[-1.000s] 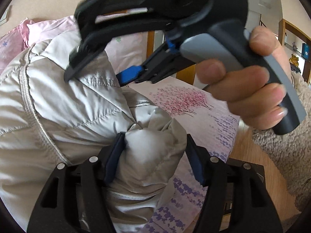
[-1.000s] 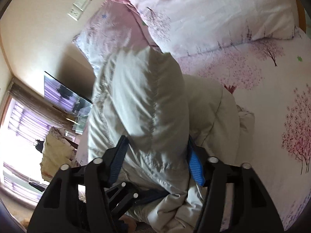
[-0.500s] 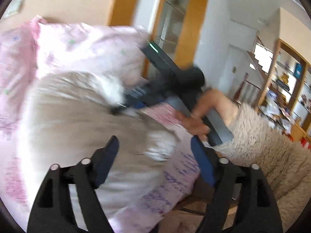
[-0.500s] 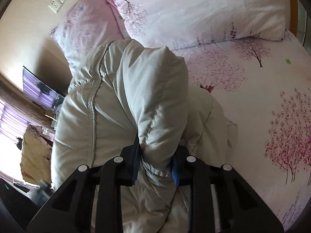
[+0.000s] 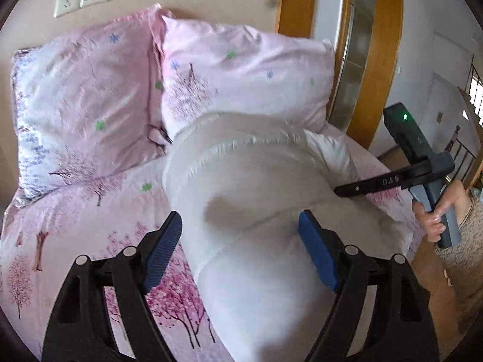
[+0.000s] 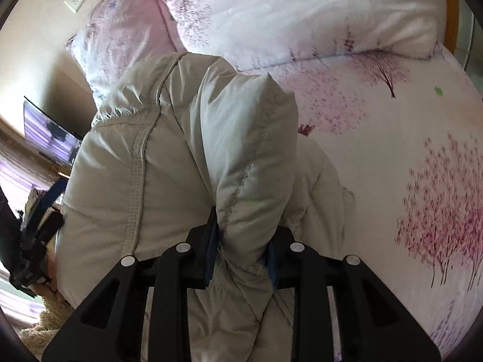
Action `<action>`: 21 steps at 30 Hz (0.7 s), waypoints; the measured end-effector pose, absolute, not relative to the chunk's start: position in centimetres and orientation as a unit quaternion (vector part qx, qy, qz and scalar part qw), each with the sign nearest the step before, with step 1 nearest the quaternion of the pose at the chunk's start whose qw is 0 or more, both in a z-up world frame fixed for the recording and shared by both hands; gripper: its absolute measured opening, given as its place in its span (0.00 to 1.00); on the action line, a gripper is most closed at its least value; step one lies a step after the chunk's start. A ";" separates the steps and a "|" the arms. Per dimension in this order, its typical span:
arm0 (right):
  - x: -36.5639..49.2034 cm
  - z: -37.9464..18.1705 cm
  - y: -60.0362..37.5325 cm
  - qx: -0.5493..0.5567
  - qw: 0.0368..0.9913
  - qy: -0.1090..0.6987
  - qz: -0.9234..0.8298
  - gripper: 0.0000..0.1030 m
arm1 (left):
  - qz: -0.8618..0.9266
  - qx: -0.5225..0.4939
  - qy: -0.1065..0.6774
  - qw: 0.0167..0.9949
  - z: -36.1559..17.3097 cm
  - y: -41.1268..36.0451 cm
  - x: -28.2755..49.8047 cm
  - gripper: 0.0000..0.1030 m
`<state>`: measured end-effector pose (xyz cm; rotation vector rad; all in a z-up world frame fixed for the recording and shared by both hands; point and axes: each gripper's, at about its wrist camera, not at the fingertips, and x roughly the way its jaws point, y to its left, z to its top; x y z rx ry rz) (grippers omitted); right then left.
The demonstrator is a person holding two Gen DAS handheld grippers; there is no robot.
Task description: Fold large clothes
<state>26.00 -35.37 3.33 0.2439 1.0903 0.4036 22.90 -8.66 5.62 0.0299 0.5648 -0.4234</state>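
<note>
I had the right gripper (image 6: 241, 259) clenched on a puffy fold of the padded jacket (image 6: 169, 181), its blue pads (image 6: 211, 250) biting into the quilted fabric just ahead of the tool. Those jaws had just been closing, and the fold now bulged up between them and leaned away from me toward the pillows (image 6: 302, 9). The jacket itself lay bunched on the floral bedsheet (image 6: 422, 150), most of its bulk to the left of the right tool and running under it.

The left gripper (image 5: 241, 250) was released. Its jaws had just been opening, and they stood wide with the pale bulk of the jacket (image 5: 250, 187) showing between them; neither pad (image 5: 163, 250) pressed on the cloth as far as I could see. From that side the right tool (image 5: 422, 163) showed off to the right, held in a hand (image 5: 434, 214), its fingers reaching in at the jacket's far edge.

I judged I was mid-fold: one side or sleeve had been gathered and was held by the right tool, while the left was free to take a new hold. The next move, I thought, called for carrying the pinched fold across the body of the jacket and laying it flat, with the left tool either pinning the bulk or taking a matching edge. The down filling would spring back, so the fold would want pressing before letting go.
</note>
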 end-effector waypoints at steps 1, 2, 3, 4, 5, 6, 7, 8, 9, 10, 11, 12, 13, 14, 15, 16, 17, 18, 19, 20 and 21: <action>25.9 2.9 -35.8 0.126 0.826 0.515 0.190 0.26 | -0.210 0.015 0.279 0.937 5.4 -8.9 23.0 0.78; 25.7 2.4 -36.2 0.138 0.823 0.516 0.191 0.26 | -0.215 0.017 0.281 0.935 5.2 -9.2 23.2 0.78; 25.6 1.9 -36.5 0.148 0.821 0.517 0.192 0.26 | -0.218 0.018 0.283 0.934 5.0 -9.3 23.1 0.78; 25.4 1.3 -36.9 0.161 0.818 0.517 0.192 0.26 | -0.223 0.020 0.288 0.931 4.8 -9.6 23.1 0.78; 25.3 0.9 -37.3 0.171 0.817 0.517 0.191 0.26 | -0.228 0.021 0.294 0.928 4.5 -9.9 23.2 0.78; 25.1 0.5 -37.5 0.179 0.815 0.517 0.190 0.26 | -0.232 0.022 0.300 0.925 4.3 -10.2 23.3 0.79; 24.9 -0.1 -37.9 0.189 0.813 0.516 0.191 0.26 | -0.232 0.029 0.305 0.923 4.2 -10.6 23.4 0.80; 24.8 -0.5 -38.2 0.200 0.811 0.516 0.193 0.26 | -0.232 0.037 0.308 0.922 4.0 -10.8 23.5 0.80; 24.7 -1.0 -38.5 0.215 0.807 0.514 0.195 0.25 | -0.232 0.045 0.311 0.920 3.9 -11.2 23.5 0.81; 24.7 -1.3 -38.7 0.222 0.805 0.513 0.197 0.25 | -0.229 0.054 0.317 0.919 3.6 -11.4 23.6 0.82; 24.7 -1.7 -38.9 0.231 0.803 0.512 0.199 0.25 | -0.228 0.059 0.323 0.917 3.4 -11.6 23.7 0.82; 24.6 -1.9 -38.9 0.237 0.801 0.511 0.200 0.25 | -0.225 0.066 0.329 0.915 3.2 -11.8 23.9 0.83; 24.6 -2.1 -38.9 0.240 0.801 0.511 0.200 0.25 | -0.224 0.068 0.332 0.914 3.1 -11.8 24.0 0.84; 24.6 -2.0 -38.8 0.240 0.802 0.510 0.198 0.25 | -0.223 0.069 0.336 0.913 3.0 -11.8 24.2 0.84; 24.7 -1.9 -38.6 0.237 0.804 0.509 0.196 0.26 | -0.222 0.069 0.340 0.911 2.8 -11.7 24.3 0.85; 24.6 -1.6 -38.4 0.227 0.809 0.507 0.192 0.27 | -0.221 0.070 0.344 0.910 2.6 -11.7 24.4 0.86; 24.4 -1.1 -38.2 0.215 0.816 0.504 0.183 0.29 | -0.220 0.071 0.347 0.909 2.5 -11.7 24.5 0.86; 24.3 -0.4 -38.0 0.201 0.824 0.501 0.170 0.31 | -0.219 0.072 0.349 0.908 2.3 -11.6 24.6 0.87; 23.9 0.7 -37.7 0.179 0.837 0.494 0.152 0.31 | -0.217 0.073 0.353 0.907 2.1 -11.6 24.7 0.87; 23.6 1.5 -37.6 0.163 0.847 0.486 0.140 0.33 | -0.216 0.072 0.355 0.907 2.0 -11.5 24.9 0.87; 23.3 2.4 -37.4 0.148 0.859 0.474 0.126 0.33 | -0.216 0.071 0.357 0.906 1.9 -11.4 25.0 0.87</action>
